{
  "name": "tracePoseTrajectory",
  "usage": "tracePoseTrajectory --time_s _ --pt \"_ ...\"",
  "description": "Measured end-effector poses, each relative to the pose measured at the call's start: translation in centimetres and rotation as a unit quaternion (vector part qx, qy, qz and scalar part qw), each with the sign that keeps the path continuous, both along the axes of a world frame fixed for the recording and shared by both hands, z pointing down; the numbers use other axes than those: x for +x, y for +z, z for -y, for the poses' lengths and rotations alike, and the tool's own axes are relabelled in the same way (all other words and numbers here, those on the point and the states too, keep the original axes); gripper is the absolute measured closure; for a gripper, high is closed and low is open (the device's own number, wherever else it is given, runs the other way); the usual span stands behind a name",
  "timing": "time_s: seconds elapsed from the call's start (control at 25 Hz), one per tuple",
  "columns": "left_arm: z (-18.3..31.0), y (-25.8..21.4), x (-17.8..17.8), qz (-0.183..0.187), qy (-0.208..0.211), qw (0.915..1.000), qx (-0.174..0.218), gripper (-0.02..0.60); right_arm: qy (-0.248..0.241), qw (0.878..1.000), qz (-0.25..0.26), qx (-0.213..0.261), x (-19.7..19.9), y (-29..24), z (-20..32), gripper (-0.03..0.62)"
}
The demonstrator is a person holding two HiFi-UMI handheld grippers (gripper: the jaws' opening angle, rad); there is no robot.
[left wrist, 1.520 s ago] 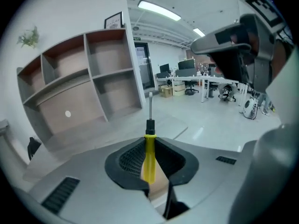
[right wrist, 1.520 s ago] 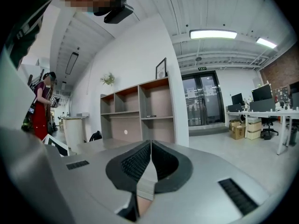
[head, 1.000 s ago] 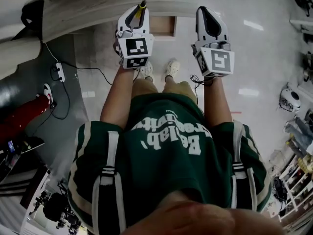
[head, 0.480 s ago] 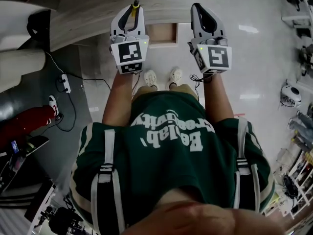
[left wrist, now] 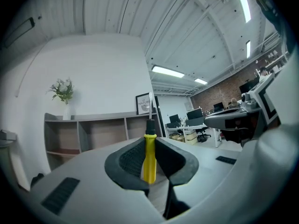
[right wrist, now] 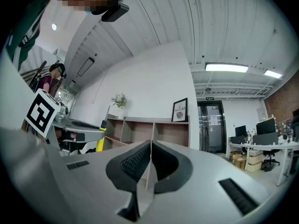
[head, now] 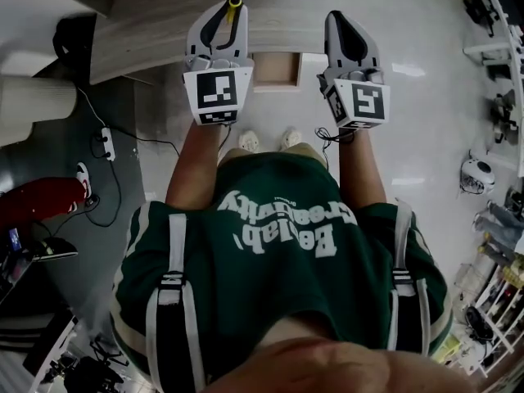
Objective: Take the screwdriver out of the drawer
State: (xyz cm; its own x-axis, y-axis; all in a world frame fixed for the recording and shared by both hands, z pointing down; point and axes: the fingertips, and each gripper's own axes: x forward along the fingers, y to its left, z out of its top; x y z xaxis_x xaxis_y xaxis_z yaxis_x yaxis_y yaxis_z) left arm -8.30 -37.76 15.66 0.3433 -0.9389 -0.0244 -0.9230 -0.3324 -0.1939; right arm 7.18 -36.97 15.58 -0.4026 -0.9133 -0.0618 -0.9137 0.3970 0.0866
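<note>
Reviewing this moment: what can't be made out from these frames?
Drawer: open or shut cannot be told. The head view shows only a wooden box shape between the left gripper and right gripper, which may be it.
Screwdriver tip: cut off by the head view's top edge, and too thin to read in the left gripper view.
Its rear end: buried between the left gripper's pads in both views.
</note>
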Motion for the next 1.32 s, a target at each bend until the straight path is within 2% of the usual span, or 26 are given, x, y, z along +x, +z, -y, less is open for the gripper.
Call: tracePoseTrajectory --time_s 0.24,0.44,0.6,0.76,0.96,1.32 --pt "-1.1 -1.5 -1.6 -0.003 0.002 0.9999 0.015 0.505 -0.005 0.999 0.012 0.030 -1.1 -1.7 -0.9 0.560" --pt "-1.2 -2.0 -2.8 -0.004 0.003 0.9998 0.020 0.505 0.005 0.999 -0.014 0.045 -2.5 -2.3 -1.1 0.562" --pt "-1.5 -1.9 -3.8 -0.010 0.001 0.9997 0.022 0.505 -0.003 0.999 -0.013 0.043 -3.7 -2.2 -1.5 0.562" --pt "-1.8 -1.7 -4.5 -0.013 0.004 0.9997 0.023 0.505 0.013 1.000 -0.015 0.020 -4.2 -1.8 -1.5 0.562" --pt "-2.2 -1.1 -5.5 -0.013 0.005 0.9997 0.022 0.505 -0.009 0.998 -0.018 0.051 -5.4 -1.7 -1.6 0.562" --pt "-2.7 -0.8 -7.5 -0.017 0.003 0.9996 0.022 0.505 -0.005 0.999 -0.015 0.030 -7.2 -1.0 -1.9 0.562"
